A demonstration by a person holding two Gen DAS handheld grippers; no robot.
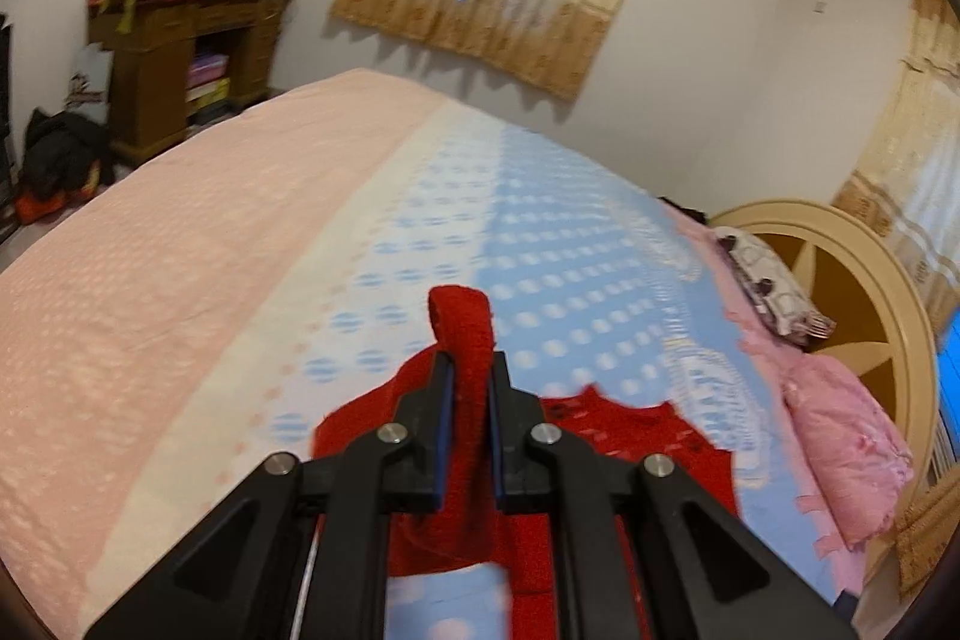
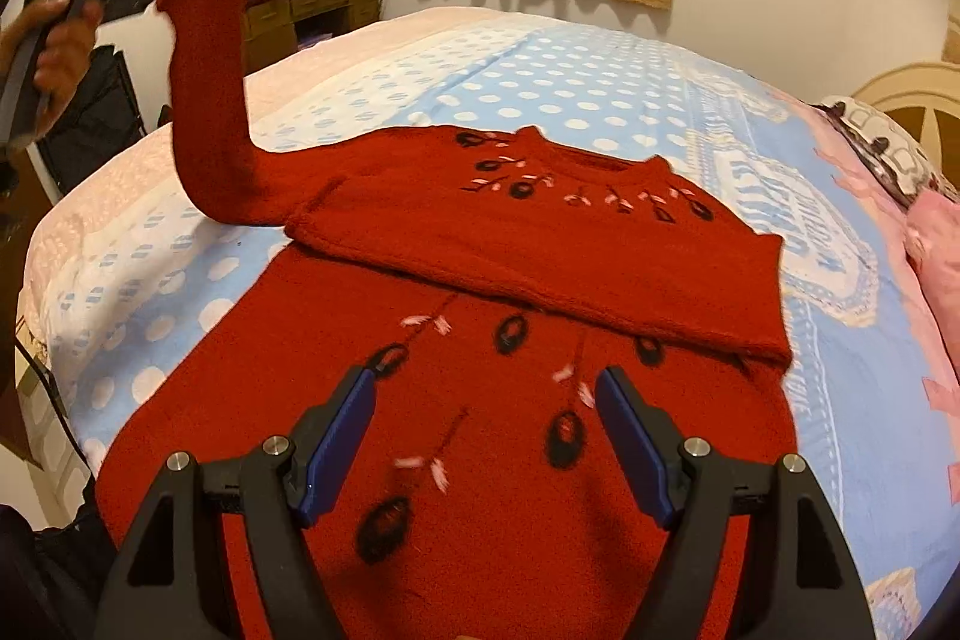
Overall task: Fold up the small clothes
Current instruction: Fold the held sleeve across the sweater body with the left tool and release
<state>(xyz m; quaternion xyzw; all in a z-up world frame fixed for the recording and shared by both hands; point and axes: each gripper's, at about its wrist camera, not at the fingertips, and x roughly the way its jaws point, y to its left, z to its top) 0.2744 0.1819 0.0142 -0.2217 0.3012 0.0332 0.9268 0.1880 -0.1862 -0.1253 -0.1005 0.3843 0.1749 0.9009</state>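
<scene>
Left gripper [image 1: 471, 394] pinches the red sweater's [image 2: 480, 400] sleeve [image 2: 204, 100] aloft while right gripper [image 2: 486, 436] hovers agape and empty above its body; one sleeve looks folded, this sleeve and body remain.

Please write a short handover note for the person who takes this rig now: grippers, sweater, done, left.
Left gripper: shut on the left sleeve, lifted above the bed.
Right gripper: open, hovering over the red sweater, holding nothing.
Done: the right sleeve already lies folded across the chest.
Left: lay the left sleeve over the body, then probably fold the body.
</scene>
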